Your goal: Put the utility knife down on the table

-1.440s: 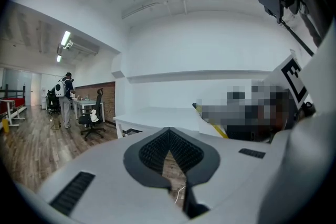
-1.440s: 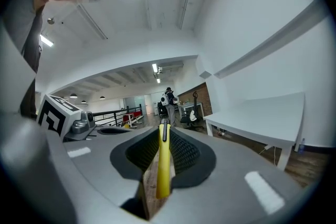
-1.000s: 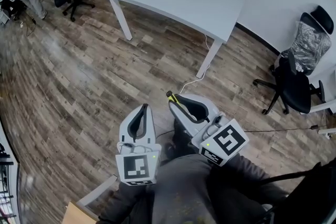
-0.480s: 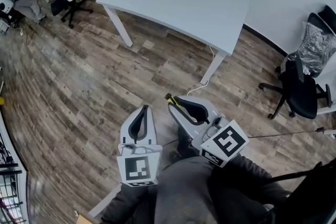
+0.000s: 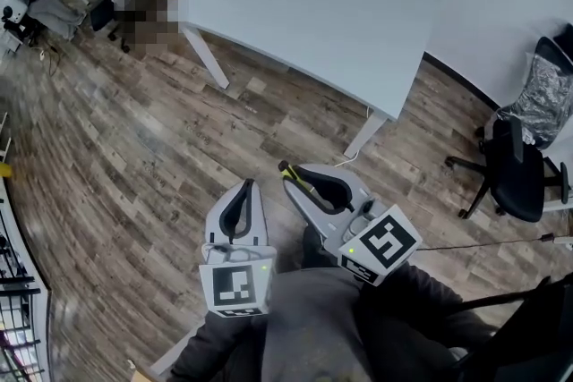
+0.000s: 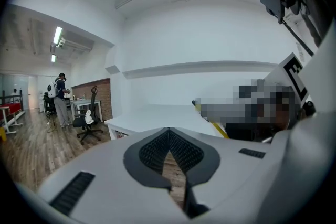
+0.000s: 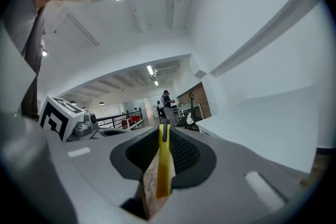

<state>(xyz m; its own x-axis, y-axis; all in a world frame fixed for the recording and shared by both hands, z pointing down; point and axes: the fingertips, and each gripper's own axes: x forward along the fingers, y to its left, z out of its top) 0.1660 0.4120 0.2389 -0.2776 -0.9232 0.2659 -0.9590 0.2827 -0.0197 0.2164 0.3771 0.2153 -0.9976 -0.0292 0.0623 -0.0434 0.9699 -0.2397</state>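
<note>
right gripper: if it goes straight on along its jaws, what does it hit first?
Probably nothing close: the right gripper, shut on the utility knife, aims past the white table edge toward wood floor; depth unclear.

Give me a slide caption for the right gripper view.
Right gripper shut on a yellow utility knife, white table off to the right.

I see no words, numbers or brand names that I can read anywhere. The only signs are the black-and-white square patterns (image 5: 235,288) on the cubes of the left gripper (image 5: 243,189) and the right gripper (image 5: 292,178). They are blocky shapes, not letters.
</note>
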